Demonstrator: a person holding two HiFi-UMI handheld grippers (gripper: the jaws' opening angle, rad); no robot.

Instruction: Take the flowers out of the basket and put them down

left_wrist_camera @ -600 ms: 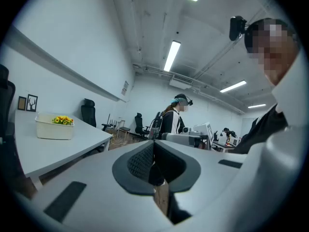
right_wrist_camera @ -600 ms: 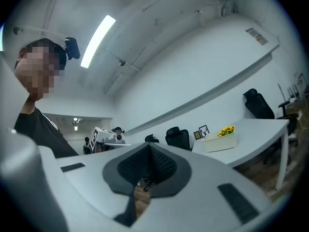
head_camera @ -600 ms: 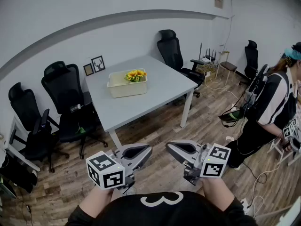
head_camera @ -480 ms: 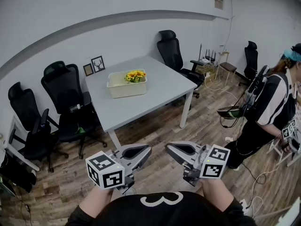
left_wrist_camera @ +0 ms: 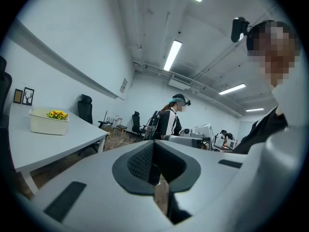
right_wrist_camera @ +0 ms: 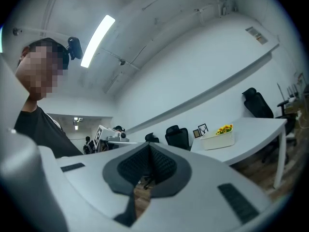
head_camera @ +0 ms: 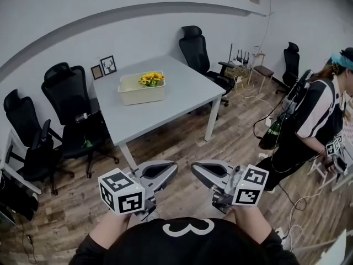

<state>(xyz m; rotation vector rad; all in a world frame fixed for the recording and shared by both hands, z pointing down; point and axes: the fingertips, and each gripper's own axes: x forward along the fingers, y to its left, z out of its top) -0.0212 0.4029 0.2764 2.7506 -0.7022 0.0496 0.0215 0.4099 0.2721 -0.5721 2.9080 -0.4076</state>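
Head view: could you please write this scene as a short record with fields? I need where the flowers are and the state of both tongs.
flowers: yellow, inside the basket
basket: cream, on the grey table, toward its far side
left tongs: shut, empty, held over the wooden floor, well short of the table
right tongs: shut, empty, beside the left tongs
task progress: flowers not yet taken out
bystander: a person in a striped top stands at the right
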